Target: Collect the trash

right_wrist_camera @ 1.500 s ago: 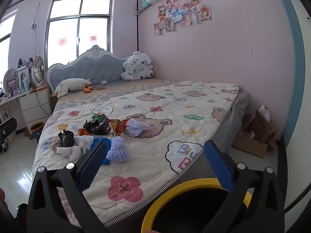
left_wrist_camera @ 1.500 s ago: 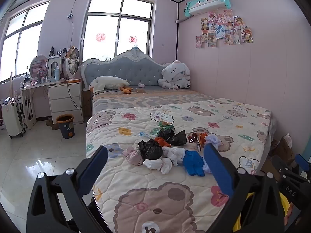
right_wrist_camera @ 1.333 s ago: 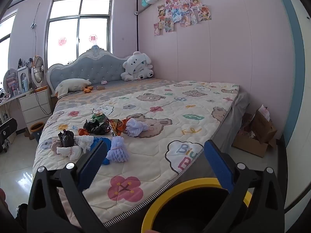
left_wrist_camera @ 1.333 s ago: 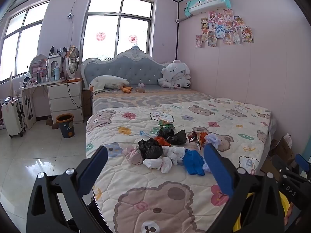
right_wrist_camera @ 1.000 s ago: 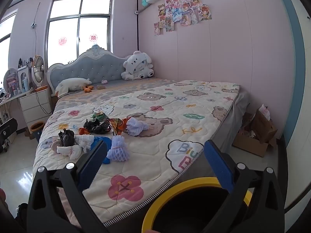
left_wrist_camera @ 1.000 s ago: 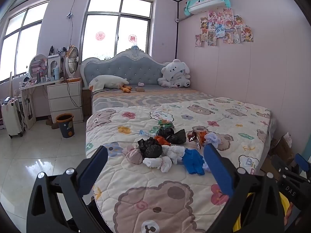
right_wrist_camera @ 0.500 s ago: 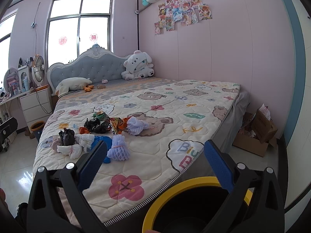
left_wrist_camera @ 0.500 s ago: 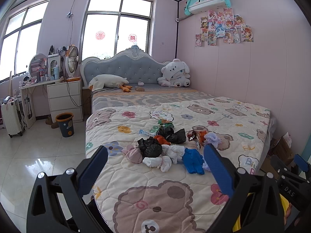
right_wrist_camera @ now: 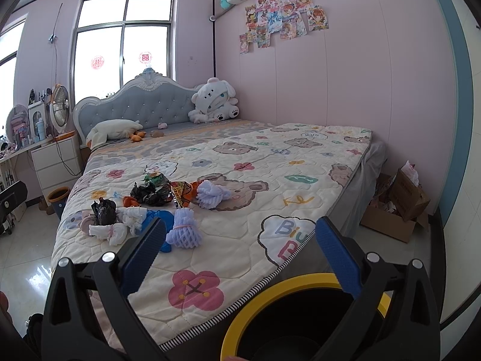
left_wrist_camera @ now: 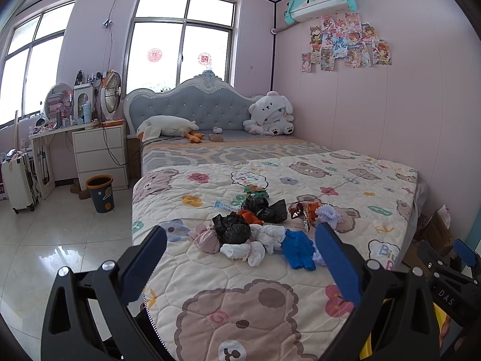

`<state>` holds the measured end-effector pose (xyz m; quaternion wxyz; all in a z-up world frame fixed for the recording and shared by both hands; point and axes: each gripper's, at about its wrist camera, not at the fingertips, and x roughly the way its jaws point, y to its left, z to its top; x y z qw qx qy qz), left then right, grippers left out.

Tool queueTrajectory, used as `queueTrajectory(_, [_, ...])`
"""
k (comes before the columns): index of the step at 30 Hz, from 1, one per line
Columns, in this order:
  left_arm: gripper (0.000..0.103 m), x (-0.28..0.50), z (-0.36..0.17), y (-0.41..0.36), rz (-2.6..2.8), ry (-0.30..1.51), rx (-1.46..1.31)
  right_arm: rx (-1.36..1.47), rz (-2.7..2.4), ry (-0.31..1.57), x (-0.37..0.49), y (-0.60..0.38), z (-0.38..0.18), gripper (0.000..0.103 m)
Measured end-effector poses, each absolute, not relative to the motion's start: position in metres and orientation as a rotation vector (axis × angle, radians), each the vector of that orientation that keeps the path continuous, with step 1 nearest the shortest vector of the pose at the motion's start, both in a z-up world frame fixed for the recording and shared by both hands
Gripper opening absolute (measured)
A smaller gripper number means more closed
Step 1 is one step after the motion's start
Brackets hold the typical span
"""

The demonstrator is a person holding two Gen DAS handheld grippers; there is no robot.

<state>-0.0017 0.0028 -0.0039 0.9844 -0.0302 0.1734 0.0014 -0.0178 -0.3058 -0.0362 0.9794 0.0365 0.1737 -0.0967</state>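
Both grippers — the left gripper [left_wrist_camera: 240, 258] and right gripper [right_wrist_camera: 240, 252] — hang with jaws spread wide and empty at the foot of the bed [left_wrist_camera: 390, 186]. The trash pile [left_wrist_camera: 258, 225] lies mid-quilt toward the bed's foot edge; a yellow-rimmed bin [right_wrist_camera: 270, 294] sits just beside that edge — under the right gripper.

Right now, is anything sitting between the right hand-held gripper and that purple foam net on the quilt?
Nothing visible does. The right hand-held gripper is open and empty, and only bare quilt lies between it and the purple foam net. The blue glove lies beside the net, on its left.
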Motion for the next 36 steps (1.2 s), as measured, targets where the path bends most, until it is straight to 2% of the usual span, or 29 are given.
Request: queueTrajectory(36, [0.095, -0.0001, -0.0030, -0.0008, 0.000, 0.349, -0.059, 0.072, -0.194, 0.349, -0.0174, -0.3014, -0.0413, 0.095])
